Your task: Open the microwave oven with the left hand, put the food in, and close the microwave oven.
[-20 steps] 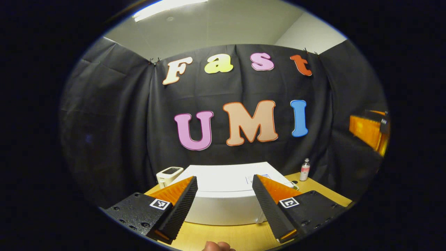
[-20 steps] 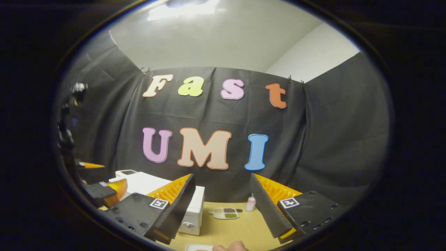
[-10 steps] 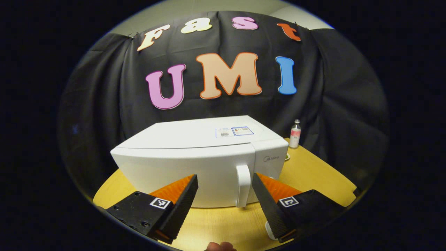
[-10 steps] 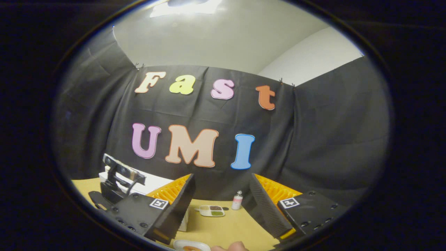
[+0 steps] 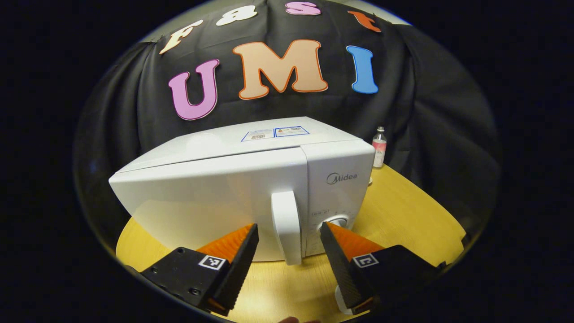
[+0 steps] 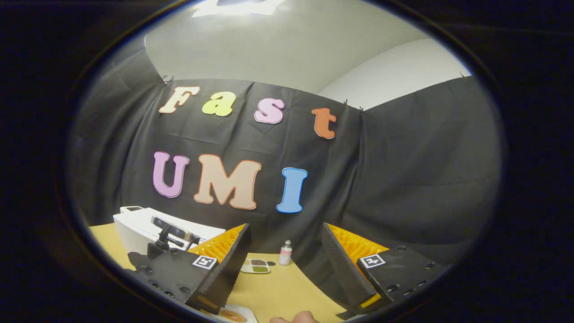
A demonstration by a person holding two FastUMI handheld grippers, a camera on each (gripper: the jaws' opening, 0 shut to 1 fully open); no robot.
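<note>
microwave oven (image 5: 242, 188) on bench (image 5: 403, 215), door shut | left hand-held gripper (image 5: 287, 251) spread, straddling the door handle (image 5: 285, 226) without touching | handle rigid, likely smooth (grip mid-bar, pull steadily) | right hand-held gripper (image 6: 283, 258) spread, empty

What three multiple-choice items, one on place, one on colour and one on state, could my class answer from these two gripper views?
1. Where does the small clear bottle with the pink label stand?
A. on top of the microwave
B. on the yellow wooden table, right of the microwave
C. inside the microwave

2. What colour is the boxy microwave oven?
A. white
B. black
C. red

3. How is the microwave's door?
A. wide open
B. removed
C. closed

Answers:
1 B, it stands on the tabletop beside the oven's right side.
2 A, its casing and upright door handle are white.
3 C, the door sits flush, with the open left gripper at the handle.
</note>
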